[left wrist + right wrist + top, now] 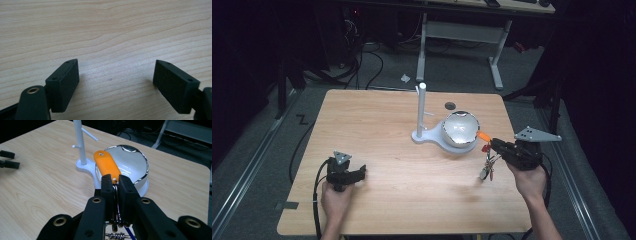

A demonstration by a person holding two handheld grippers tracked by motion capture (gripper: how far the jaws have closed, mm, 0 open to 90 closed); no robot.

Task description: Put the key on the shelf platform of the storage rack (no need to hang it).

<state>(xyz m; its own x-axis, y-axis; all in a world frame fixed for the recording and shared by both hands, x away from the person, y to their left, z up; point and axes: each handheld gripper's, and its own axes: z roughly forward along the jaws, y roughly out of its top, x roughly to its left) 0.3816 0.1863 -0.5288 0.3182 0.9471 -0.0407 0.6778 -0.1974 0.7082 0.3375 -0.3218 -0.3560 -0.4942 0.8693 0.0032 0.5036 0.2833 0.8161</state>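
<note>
From above, the right gripper (493, 144) is held off the table (402, 175) just beside the bowl (459, 128), clamped on a key ring (486, 165) whose orange tag (483, 135) points at the bowl; the left gripper (362, 172) rests on the wood. The left gripper view has its jaws wide apart over bare table. The right gripper view shows the jaws pinched on the ring (116, 195), tag (107, 166) sticking out before the bowl (135, 165) and white stand (79, 142).

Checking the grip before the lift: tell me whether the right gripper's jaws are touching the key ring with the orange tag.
Touching. The right gripper view shows the right gripper shut on the key ring, its metal loop pinched between both pads, orange tag sticking out ahead.
</note>
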